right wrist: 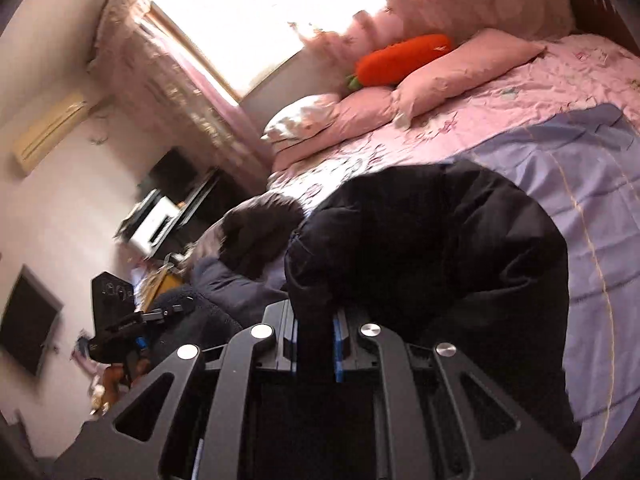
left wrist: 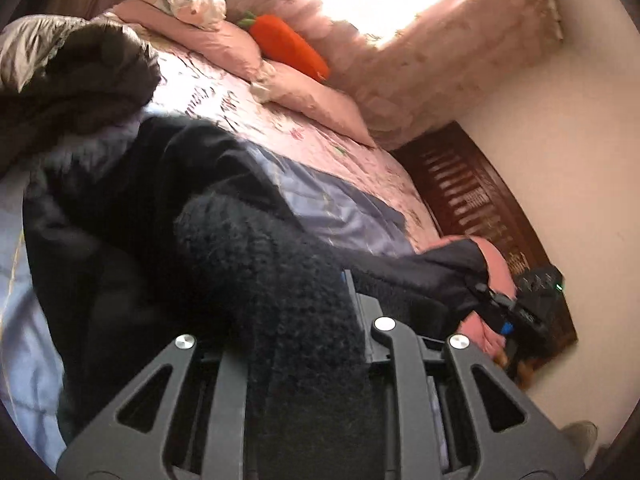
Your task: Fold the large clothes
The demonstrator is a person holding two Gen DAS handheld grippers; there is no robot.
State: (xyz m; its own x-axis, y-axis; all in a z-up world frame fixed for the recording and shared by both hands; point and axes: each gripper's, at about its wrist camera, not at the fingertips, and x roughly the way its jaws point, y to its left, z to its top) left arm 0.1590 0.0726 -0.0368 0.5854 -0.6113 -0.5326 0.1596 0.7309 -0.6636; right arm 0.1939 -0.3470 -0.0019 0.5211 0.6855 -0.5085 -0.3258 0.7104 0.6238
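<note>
Coat, black and padded with a woolly collar, hangs lifted above the bed between the two grippers, its lower part trailing onto the purple sheet. Folding appears to be at an early stage: the garment is bunched and shows no flat, squared layers in either view; spreading, folding the sleeves and doubling the body all seem to remain. The left gripper is clamped on the woolly collar, which fills the gap between its jaws and spills over them toward the camera. The right gripper is clenched on a narrow fold of the black shell, the cloth pinched between the blue pads and rising straight out of the jaws. A second dark garment lies heaped on the bed near the pink pillows, apart from the coat and apparently not yet handled. An orange carrot cushion rests against the pillows under the window.
</note>
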